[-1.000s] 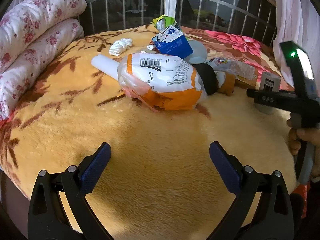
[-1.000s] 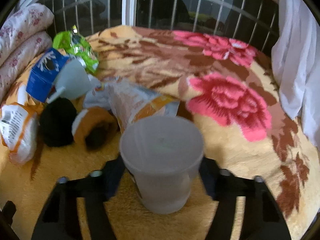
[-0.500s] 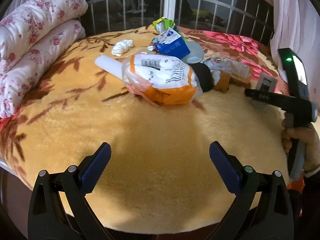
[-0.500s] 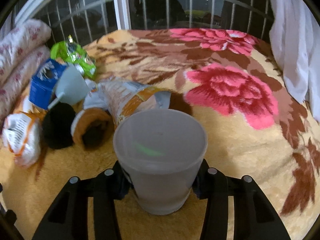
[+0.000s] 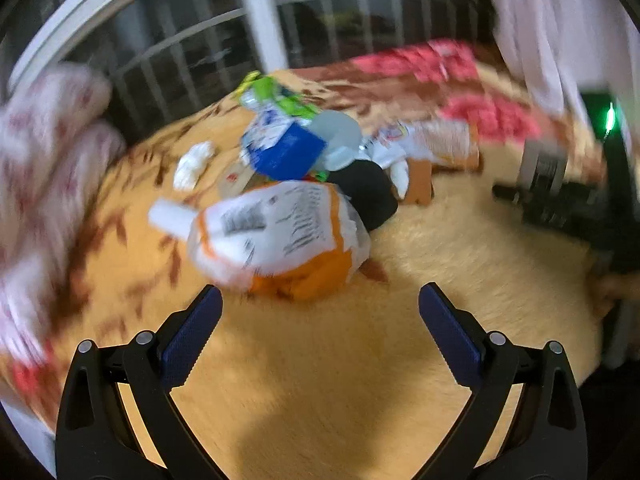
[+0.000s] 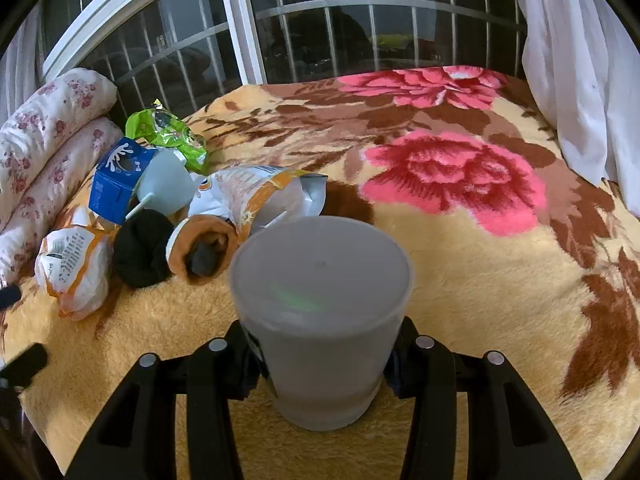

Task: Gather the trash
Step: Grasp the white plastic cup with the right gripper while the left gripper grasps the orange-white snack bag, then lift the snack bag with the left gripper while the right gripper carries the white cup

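My right gripper [image 6: 322, 364] is shut on a frosted plastic cup [image 6: 320, 312], held above the bed. My left gripper [image 5: 320, 320] is open and empty, just short of a white-and-orange snack bag [image 5: 276, 236]. Behind that bag lies a trash pile: a blue carton [image 5: 286, 152], a green wrapper [image 5: 272, 96], a second cup [image 5: 336, 136], a black sock [image 5: 366, 194], an orange sock [image 5: 418, 178], another snack bag [image 5: 432, 144] and a white tissue [image 5: 192, 164]. The same pile shows at the left of the right wrist view, with the blue carton [image 6: 118, 180] and green wrapper [image 6: 164, 132]. The left view is blurred.
The bed is covered by a yellow floral blanket [image 6: 500, 264]. Floral pillows [image 6: 44, 132] lie stacked at the left. A barred window [image 6: 320, 32] runs behind, a white curtain [image 6: 580, 64] hangs at the right. The right gripper's body [image 5: 580, 204] shows at the right of the left view.
My left gripper has swung forward toward the white-and-orange bag, blurring its view. My right gripper has lifted and drawn back with the cup still clamped.
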The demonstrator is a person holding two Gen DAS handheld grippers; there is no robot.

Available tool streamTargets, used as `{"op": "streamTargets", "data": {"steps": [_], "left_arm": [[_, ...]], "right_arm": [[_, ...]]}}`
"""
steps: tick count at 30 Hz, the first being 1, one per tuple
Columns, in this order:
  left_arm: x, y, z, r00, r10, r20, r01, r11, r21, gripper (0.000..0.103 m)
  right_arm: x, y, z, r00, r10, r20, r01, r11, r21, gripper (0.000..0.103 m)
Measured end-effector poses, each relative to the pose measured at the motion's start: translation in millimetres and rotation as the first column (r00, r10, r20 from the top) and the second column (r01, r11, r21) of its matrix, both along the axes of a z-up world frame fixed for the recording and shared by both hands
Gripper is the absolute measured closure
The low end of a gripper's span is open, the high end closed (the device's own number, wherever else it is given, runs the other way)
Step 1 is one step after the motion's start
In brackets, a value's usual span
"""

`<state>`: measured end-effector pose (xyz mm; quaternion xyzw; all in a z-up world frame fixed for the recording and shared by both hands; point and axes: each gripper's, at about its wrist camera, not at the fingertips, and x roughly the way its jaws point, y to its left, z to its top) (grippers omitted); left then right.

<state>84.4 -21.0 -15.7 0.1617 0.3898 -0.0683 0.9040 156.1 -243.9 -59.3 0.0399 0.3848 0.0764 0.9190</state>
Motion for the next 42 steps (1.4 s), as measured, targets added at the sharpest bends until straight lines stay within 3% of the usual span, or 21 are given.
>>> {"op": "streamTargets", "data": {"steps": [3, 5, 11, 15, 16, 17, 18, 20, 22, 28, 30, 32, 35, 39, 42], "left_arm": [[10, -11, -10, 0.999, -0.036, 0.035, 0.030, 0.985, 0.171, 0.007], [21, -14, -14, 0.997, -0.053, 0.051, 0.039, 0.970, 0.241, 0.007], [54, -11, -24, 0.997, -0.073, 0.036, 0.058, 0.952, 0.302, 0.007], [69, -3, -37, 0.997, -0.078, 0.010, 0.071, 0.952, 0.296, 0.009], [75, 3, -39, 0.997, -0.070, -0.011, 0.070, 0.963, 0.260, 0.011], [80, 7, -41, 0.998, -0.060, -0.027, 0.065, 0.972, 0.227, 0.028], [86, 14, -43, 0.998, -0.037, -0.050, 0.046, 0.980, 0.194, 0.052], [90, 22, -41, 0.999, -0.004, -0.050, 0.011, 0.988, 0.151, 0.060], [87, 32, -35, 0.999, 0.014, -0.040, -0.010, 0.997, 0.081, 0.063], [58, 34, -7, 0.996, 0.072, 0.045, -0.072, 0.997, 0.007, 0.064], [47, 28, 2, 0.993, 0.078, 0.083, -0.080, 0.997, 0.017, 0.064], [36, 29, 15, 0.996, 0.037, 0.084, -0.031, 0.997, -0.071, 0.064], [39, 49, 25, 1.000, 0.005, 0.030, 0.004, 0.962, -0.274, 0.064], [50, 77, 2, 0.993, 0.052, -0.103, -0.089, 0.912, -0.401, 0.064], [40, 90, -9, 0.991, 0.038, -0.128, -0.095, 0.875, -0.476, 0.064]], "right_arm": [[0, -4, -1, 1.000, 0.001, 0.002, -0.001, 1.000, 0.027, 0.056], [1, -6, -1, 1.000, 0.003, -0.002, -0.003, 0.999, 0.047, 0.056], [2, -7, -3, 1.000, 0.006, -0.008, -0.005, 0.998, 0.059, 0.056], [2, -7, -4, 1.000, 0.005, -0.008, -0.005, 0.998, 0.064, 0.056], [3, -6, -4, 1.000, 0.005, -0.008, -0.005, 0.998, 0.062, 0.056], [3, -6, -4, 1.000, 0.005, -0.008, -0.005, 0.998, 0.060, 0.056], [2, -7, -4, 1.000, 0.005, -0.007, -0.005, 0.998, 0.058, 0.056], [3, -6, -5, 1.000, 0.005, -0.006, -0.004, 0.999, 0.053, 0.056], [3, -6, -5, 1.000, 0.006, -0.008, -0.005, 0.999, 0.054, 0.056], [4, -6, -6, 1.000, 0.007, -0.014, -0.007, 0.998, 0.055, 0.056], [4, -6, -6, 1.000, 0.007, -0.016, -0.006, 0.999, 0.053, 0.056], [4, -5, -6, 1.000, 0.007, -0.015, -0.006, 0.999, 0.050, 0.056], [4, -5, -6, 1.000, 0.006, -0.014, -0.005, 0.999, 0.042, 0.055], [3, -3, -5, 1.000, 0.003, -0.009, -0.003, 1.000, 0.021, 0.055], [2, -2, -4, 1.000, 0.003, -0.009, -0.003, 1.000, 0.019, 0.055]]}}
